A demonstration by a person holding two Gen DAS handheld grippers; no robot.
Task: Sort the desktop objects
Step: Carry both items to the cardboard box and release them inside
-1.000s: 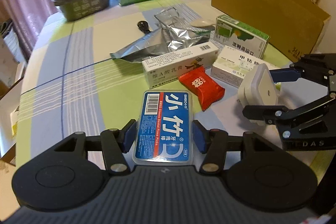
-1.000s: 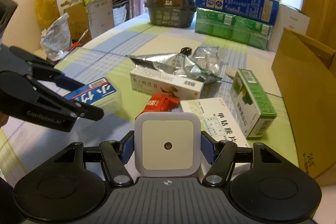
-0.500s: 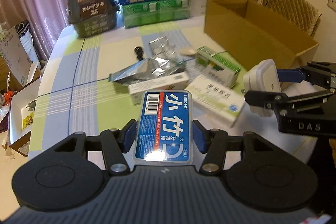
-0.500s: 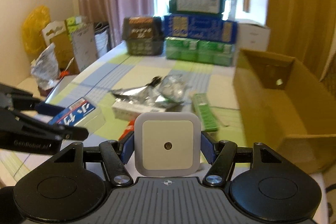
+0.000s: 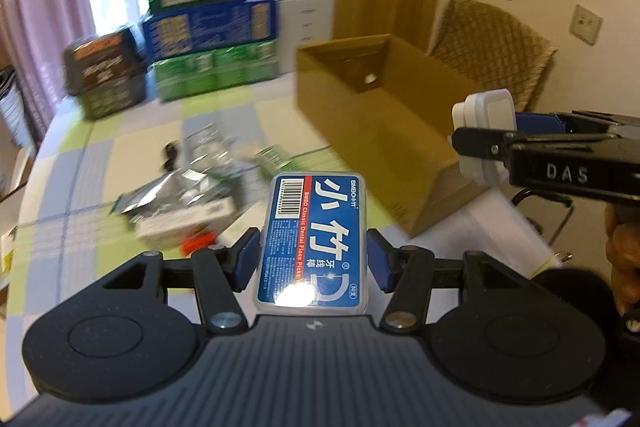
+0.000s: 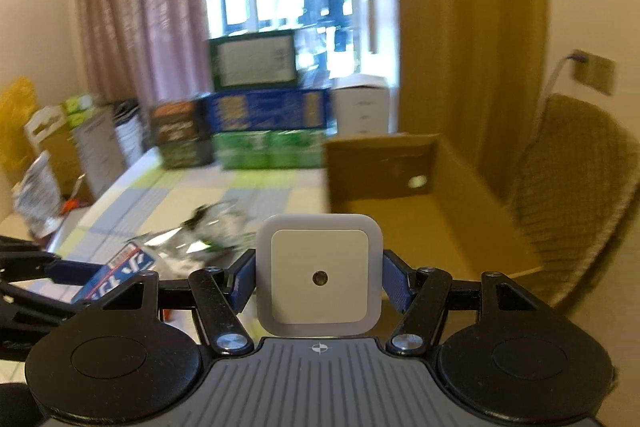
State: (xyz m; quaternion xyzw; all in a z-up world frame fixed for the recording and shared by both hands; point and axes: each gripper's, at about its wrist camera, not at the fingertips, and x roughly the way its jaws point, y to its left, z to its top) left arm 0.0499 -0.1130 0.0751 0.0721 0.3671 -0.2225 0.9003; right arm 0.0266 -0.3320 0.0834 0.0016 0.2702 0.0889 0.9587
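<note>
Sorting is barely begun: the left gripper [image 5: 313, 259] jaws clamp a blue dental-floss box [image 5: 313, 241], the right gripper [image 6: 319, 281] jaws a white square night-light [image 6: 319, 275], the brown cardboard box [image 6: 432, 223] on the right looks empty, and a silver foil pouch [image 5: 176, 189] and cartons lie on the desk [image 5: 92, 163]

Motion blur and cropped edges hide much of the tabletop clutter.

At 9 o'clock, the foil pouch [image 5: 176, 187] and small boxes [image 5: 188, 223] smear unreadably; the floss case [image 6: 116, 277] is half hidden behind the right gripper's body; a hand [image 5: 624, 259] is cut off at 3 o'clock.
</note>
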